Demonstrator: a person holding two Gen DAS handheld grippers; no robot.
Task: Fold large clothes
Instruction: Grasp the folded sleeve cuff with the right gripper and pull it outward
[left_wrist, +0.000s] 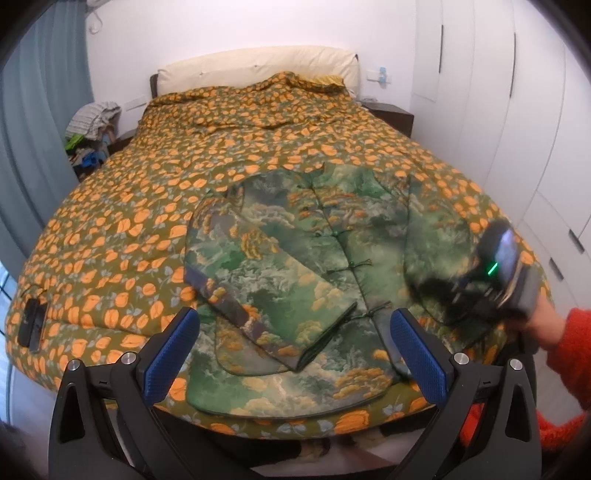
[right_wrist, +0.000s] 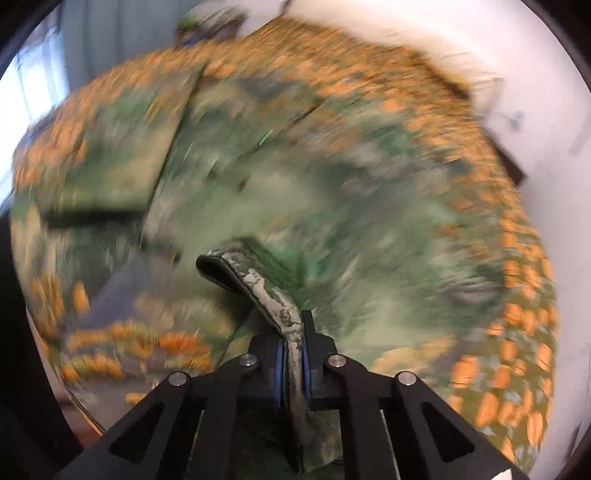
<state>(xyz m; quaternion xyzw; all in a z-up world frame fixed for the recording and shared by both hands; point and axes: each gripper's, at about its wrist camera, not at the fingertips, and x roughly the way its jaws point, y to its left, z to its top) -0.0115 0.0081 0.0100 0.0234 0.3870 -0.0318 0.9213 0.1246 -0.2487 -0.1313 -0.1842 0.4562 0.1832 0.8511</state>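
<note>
A: What does the right wrist view add to the left one?

B: The grip. The right gripper (right_wrist: 292, 350) is clamped on a folded edge of the jacket (right_wrist: 258, 206); the cloth runs between its blue pads. Everything else in that view is motion-blurred. From the left wrist view the same gripper (left_wrist: 491, 273) appears only as a blurred dark body with a green light, so the pinch cannot be read there.

A: And the left wrist view?

B: The full layout. The jacket (left_wrist: 295, 266), green with a landscape print, lies flat near the foot of the bed (left_wrist: 110, 229), one sleeve (left_wrist: 266, 295) folded across its front.

A: Surface and room?

B: An orange-flowered quilt, a cream headboard (left_wrist: 258, 68), white wardrobes (left_wrist: 517, 110), a grey-blue curtain (left_wrist: 33, 129), and a pile of clothes (left_wrist: 92, 122) beside the bed.

A: Hand poses?

B: The left gripper (left_wrist: 291, 354) hovers over the jacket's near hem, jaws spread wide, holding nothing. A hand (left_wrist: 543, 317) in a red sleeve (left_wrist: 569, 350) carries the right gripper, angled down at the jacket's right side.
</note>
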